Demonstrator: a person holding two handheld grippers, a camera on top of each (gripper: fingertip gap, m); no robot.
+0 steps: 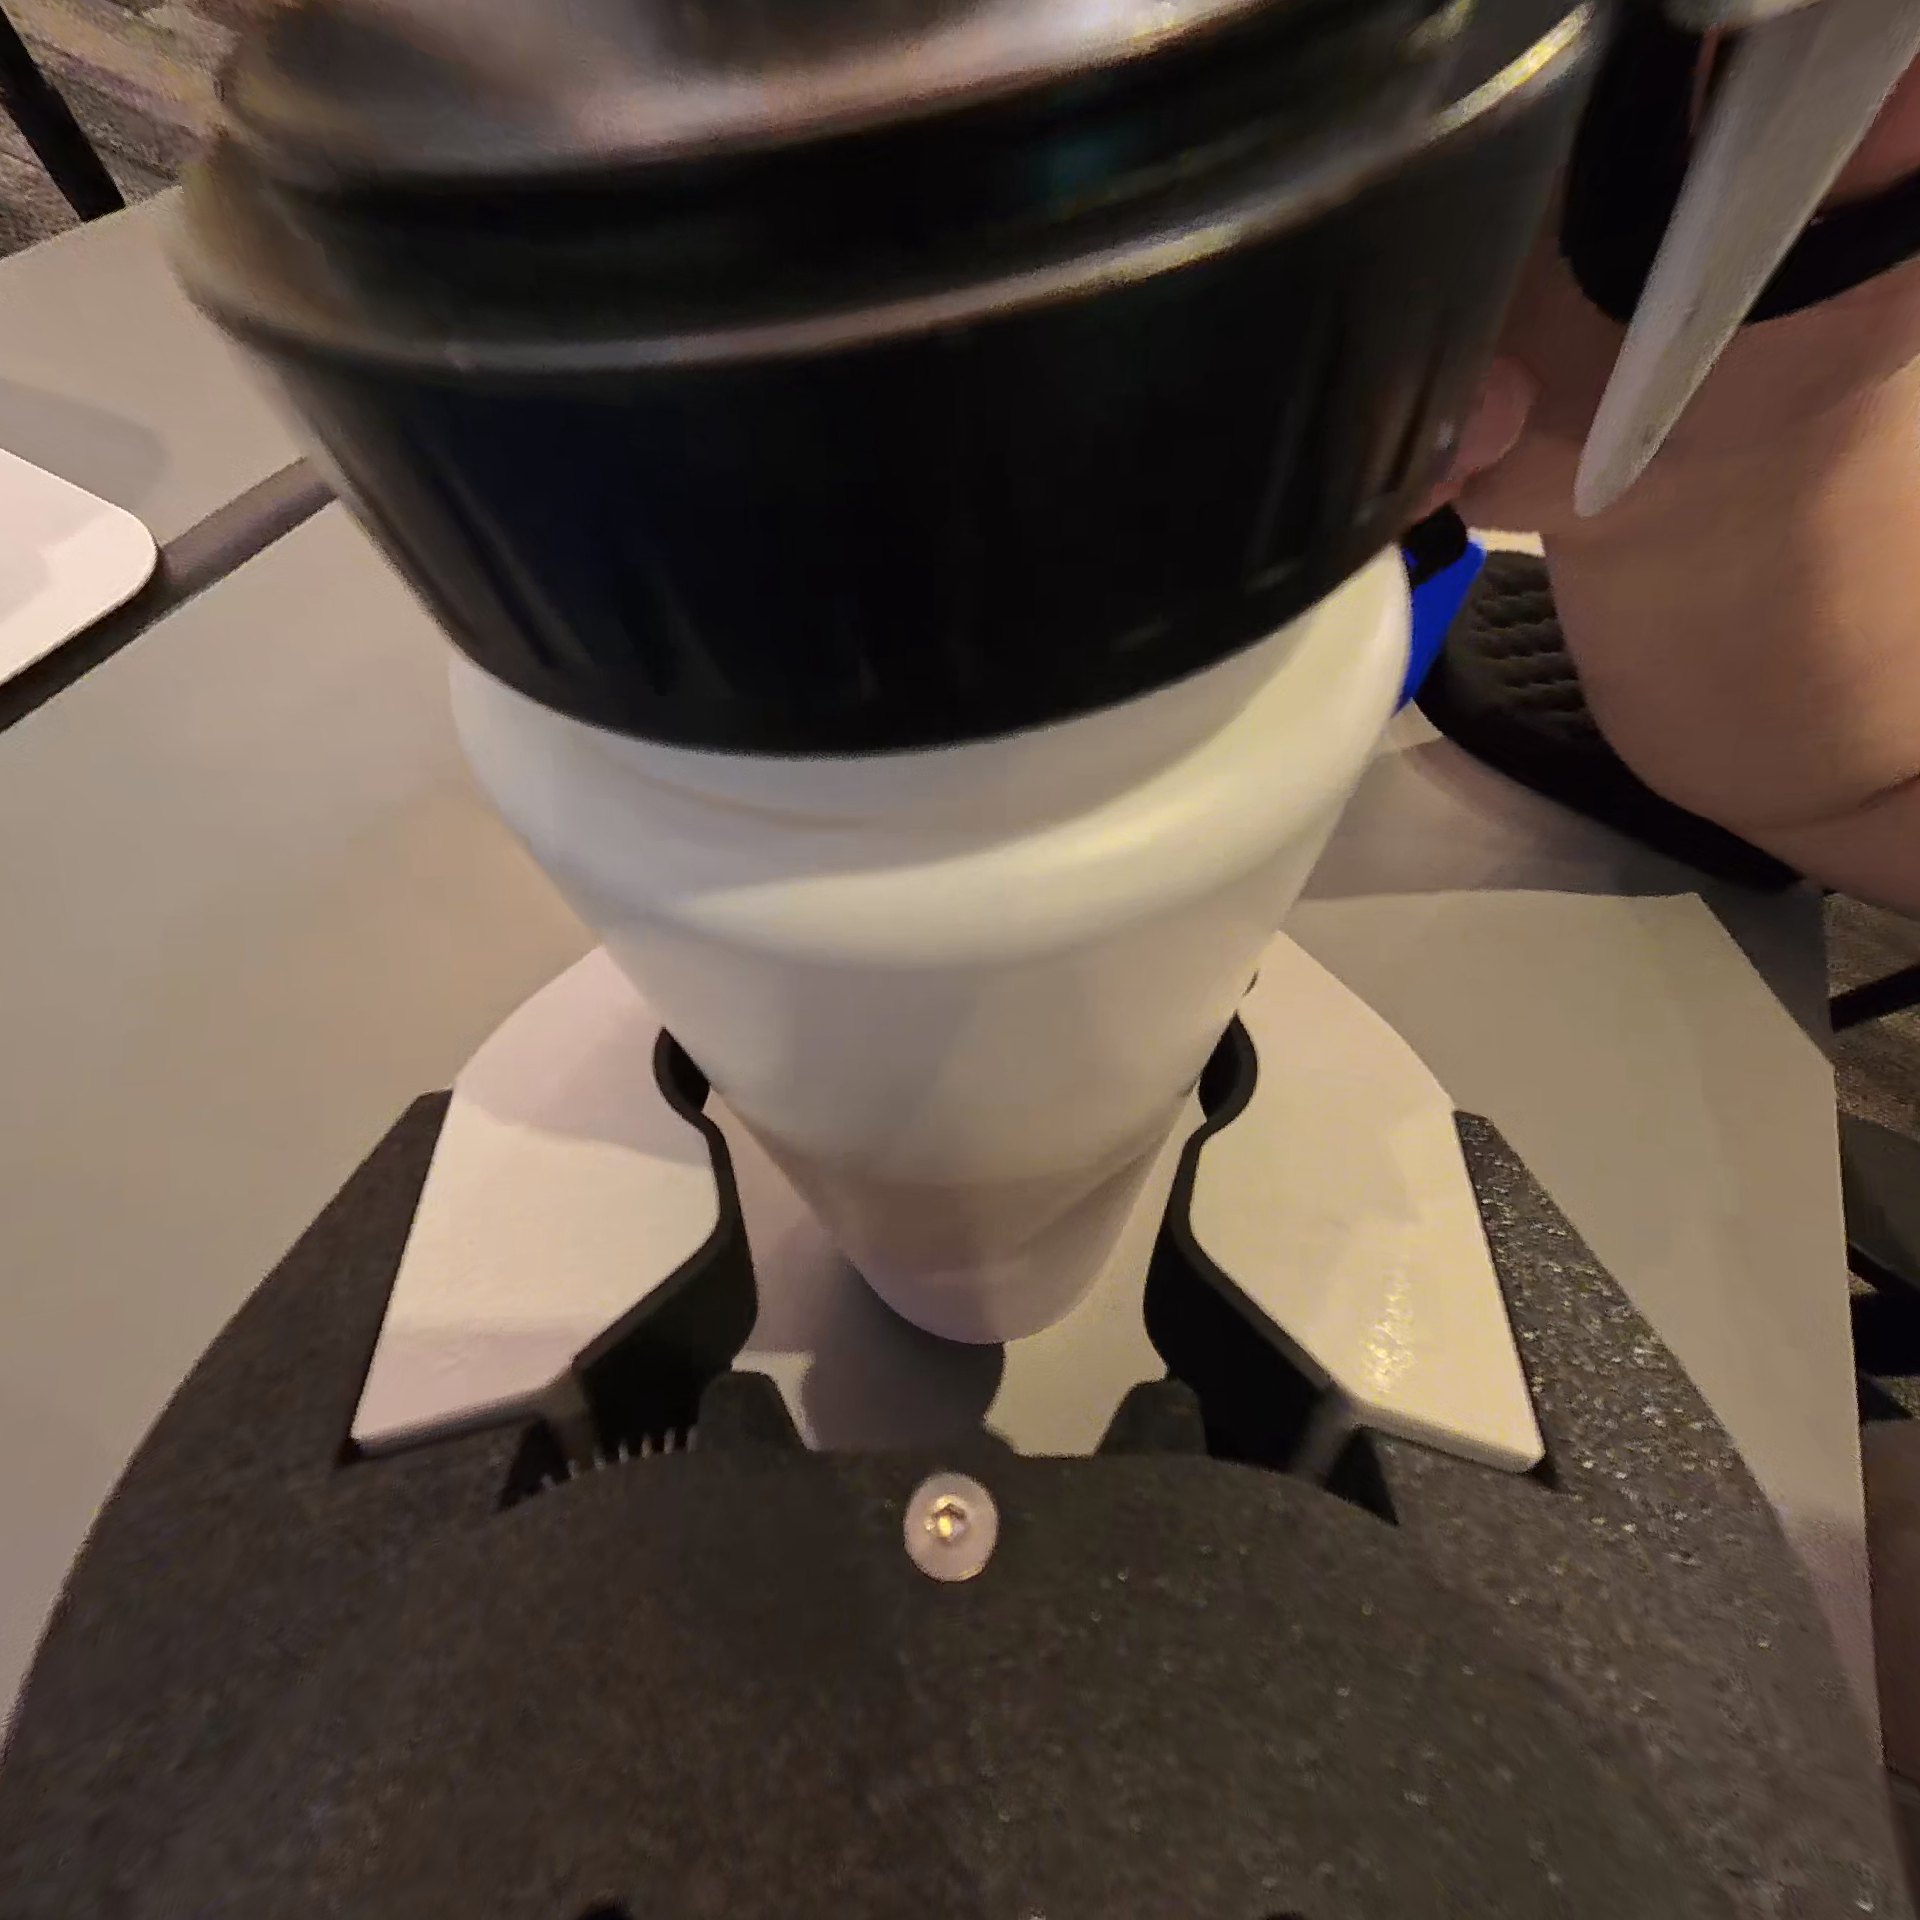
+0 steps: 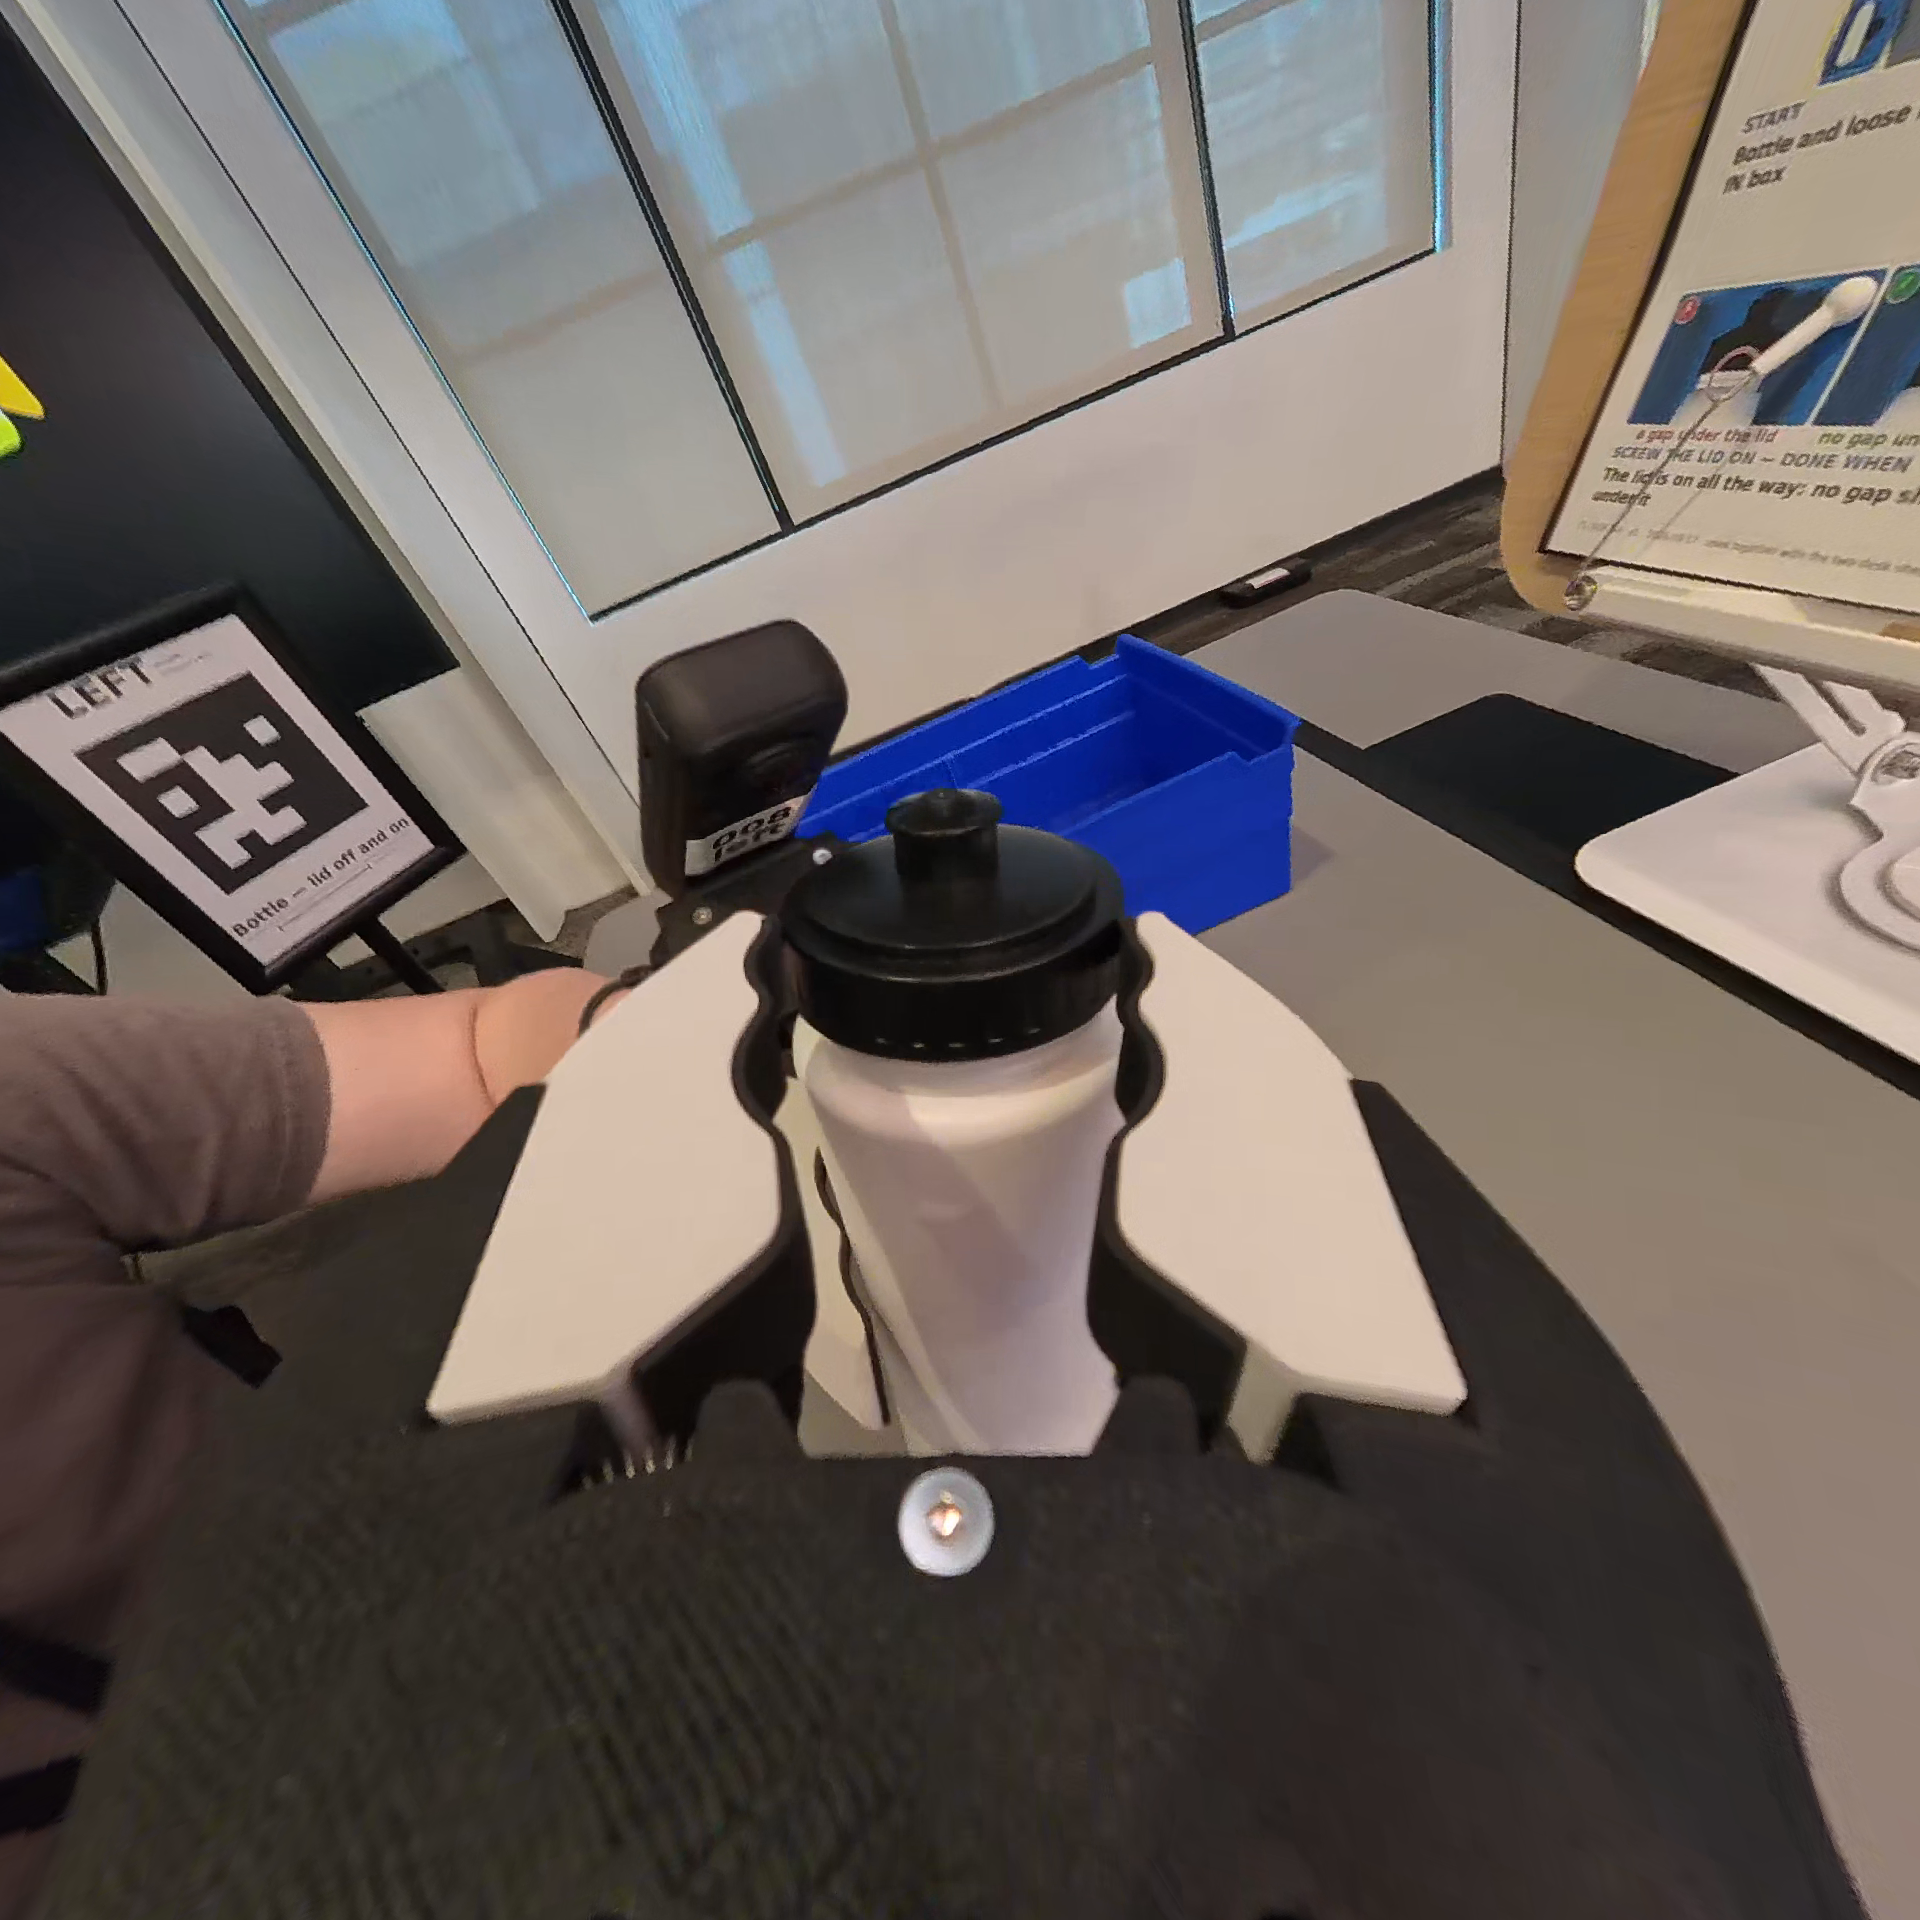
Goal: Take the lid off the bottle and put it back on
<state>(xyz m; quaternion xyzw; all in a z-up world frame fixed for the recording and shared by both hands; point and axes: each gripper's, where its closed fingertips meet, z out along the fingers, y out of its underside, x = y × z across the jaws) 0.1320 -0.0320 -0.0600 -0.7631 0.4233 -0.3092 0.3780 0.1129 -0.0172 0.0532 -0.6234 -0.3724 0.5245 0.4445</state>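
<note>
A white bottle (image 2: 966, 1195) stands upright on the grey table (image 2: 1455, 1039) with a black ribbed lid (image 2: 951, 935) and spout sitting on its neck. My right gripper (image 2: 951, 977) is shut on the lid, one fingertip on each side. In the left wrist view the bottle (image 1: 935, 935) fills the middle, with the lid (image 1: 883, 499) blurred above. My left gripper (image 1: 956, 1060) is shut on the bottle's body low down. A right gripper finger (image 1: 1714, 260) shows beside the lid. The left gripper's camera block (image 2: 738, 748) shows behind the bottle.
A blue bin (image 2: 1091, 769) sits on the table behind the bottle. A white stand (image 2: 1714, 894) holding an instruction board (image 2: 1766, 312) is at the right. A marker sign on an easel (image 2: 208, 790) and a person's arm (image 2: 416, 1070) are at the left. A white tray corner (image 1: 52, 551) lies far left.
</note>
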